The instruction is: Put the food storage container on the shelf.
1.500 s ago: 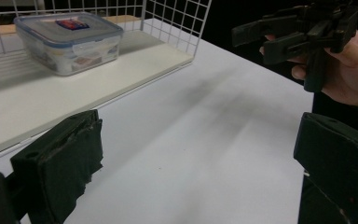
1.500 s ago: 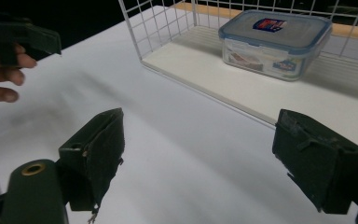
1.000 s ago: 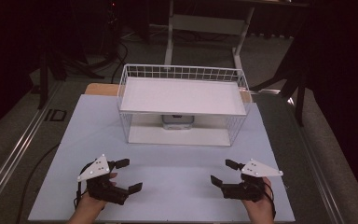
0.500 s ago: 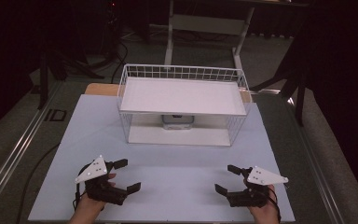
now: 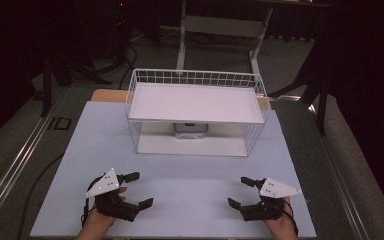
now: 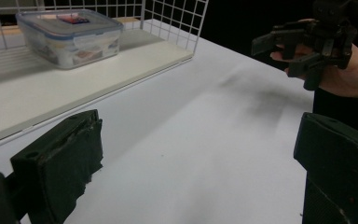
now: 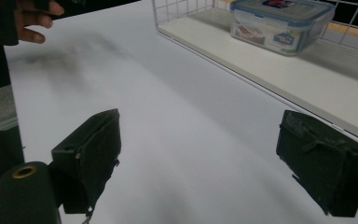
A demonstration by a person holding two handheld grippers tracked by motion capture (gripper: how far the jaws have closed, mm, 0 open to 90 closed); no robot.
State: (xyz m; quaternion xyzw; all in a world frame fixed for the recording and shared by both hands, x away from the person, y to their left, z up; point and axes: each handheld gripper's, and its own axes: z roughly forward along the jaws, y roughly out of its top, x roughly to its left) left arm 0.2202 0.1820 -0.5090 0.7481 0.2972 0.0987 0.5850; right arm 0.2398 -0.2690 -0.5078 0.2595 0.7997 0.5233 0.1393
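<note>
Here the white table [image 5: 190,200] carries a wire basket [image 5: 196,80] toward its far side, with a white shelf [image 5: 195,102] across its top. Under that shelf, on the basket's floor, sits a clear lidded container [image 6: 70,37]. Near the front edge, the left gripper [image 5: 139,190] and right gripper [image 5: 240,192] rest well apart, each with jaws spread wide and holding nothing.
</note>
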